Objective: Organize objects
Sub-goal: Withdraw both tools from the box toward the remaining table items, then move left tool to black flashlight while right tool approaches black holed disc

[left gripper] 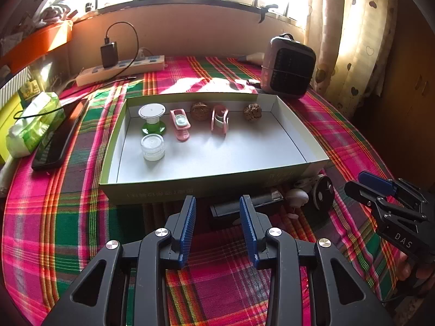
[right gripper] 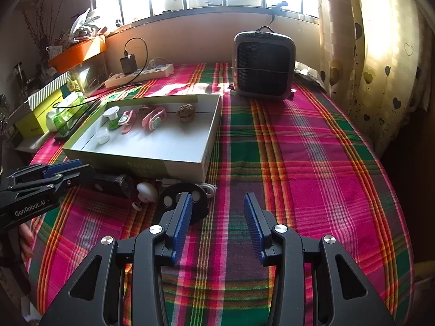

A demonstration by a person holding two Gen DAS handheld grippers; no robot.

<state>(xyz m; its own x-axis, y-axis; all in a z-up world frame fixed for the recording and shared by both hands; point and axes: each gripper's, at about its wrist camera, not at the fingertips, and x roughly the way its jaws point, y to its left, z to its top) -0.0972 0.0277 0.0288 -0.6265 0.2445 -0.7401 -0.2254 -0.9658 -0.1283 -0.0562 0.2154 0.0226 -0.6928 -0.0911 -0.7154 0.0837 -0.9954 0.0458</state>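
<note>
A shallow cardboard box (left gripper: 212, 182) holds a green-and-white spool (left gripper: 152, 119), a clear jar (left gripper: 152, 146), two pink cases (left gripper: 179, 122) and two walnuts (left gripper: 252, 112). On the cloth in front of it lie a black bar (left gripper: 225, 209), a white knob (left gripper: 297, 197) and a black disc (left gripper: 323, 193). My left gripper (left gripper: 217, 201) stands open just short of the bar, with nothing between its pads. In the right wrist view my right gripper (right gripper: 217, 197) is open over bare cloth, with the disc (right gripper: 171, 198) just behind its left finger. Each gripper shows at the other view's edge.
A grey heater (left gripper: 288, 66) stands at the back right of the plaid-covered table. A power strip (left gripper: 122, 70) with a charger lies along the back. A dark phone (left gripper: 58, 135) and a tissue pack (left gripper: 32, 125) lie left of the box. Curtains hang on the right.
</note>
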